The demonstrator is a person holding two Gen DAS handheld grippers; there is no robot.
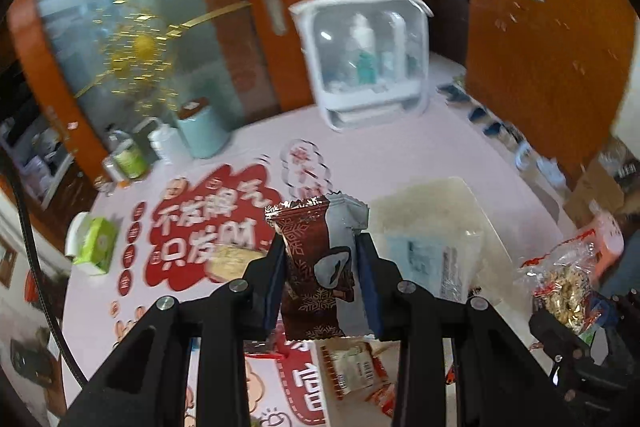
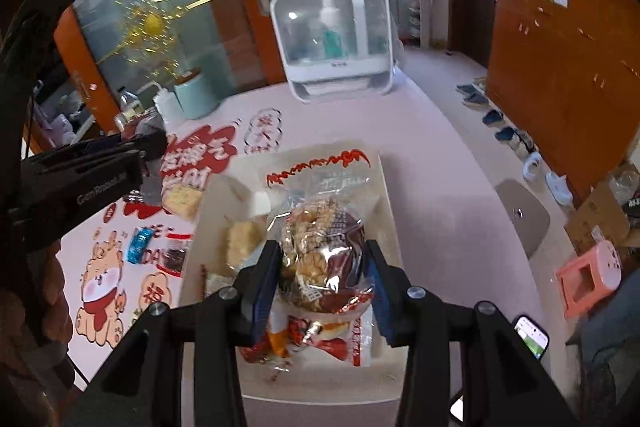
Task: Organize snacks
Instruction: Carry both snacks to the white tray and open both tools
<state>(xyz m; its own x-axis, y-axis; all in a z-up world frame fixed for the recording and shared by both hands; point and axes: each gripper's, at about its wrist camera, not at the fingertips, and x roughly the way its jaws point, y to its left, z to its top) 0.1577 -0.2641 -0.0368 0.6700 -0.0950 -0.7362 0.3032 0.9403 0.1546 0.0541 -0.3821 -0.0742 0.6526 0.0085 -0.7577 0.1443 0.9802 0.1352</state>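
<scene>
The left wrist view shows the left claw [image 1: 322, 263] closed on a brown snack packet [image 1: 310, 259], which stands upright between the blue pads above the pink tabletop [image 1: 400, 151]. Just beyond it to the right lies a clear plastic box [image 1: 432, 223] holding a pale blue packet [image 1: 424, 259]. At the far right edge of this view the right claw [image 1: 560, 323] appears from the side, with its bag of snacks [image 1: 560, 279].

The right wrist view gives what the first cannot: the right claw [image 2: 322, 277] grips a clear bag of mixed snacks [image 2: 320, 251] directly over the white tray [image 2: 388, 211], where a pale rice cake [image 2: 244, 243] already lies. The left claw [image 2: 132, 155] enters here from the left, dark and blurred, and what it holds cannot be told from this side.

On the tabletop to the left of the tray lie a yellow cake packet [image 2: 182, 201], a blue candy [image 2: 138, 247] and a dark small packet [image 2: 174, 259], all on a red printed mat [image 2: 192, 159]. A white storage case [image 2: 332, 39] stands at the far edge, with a mint canister [image 2: 194, 97] to its left. A phone [image 2: 530, 337] rests near the right edge.
</scene>
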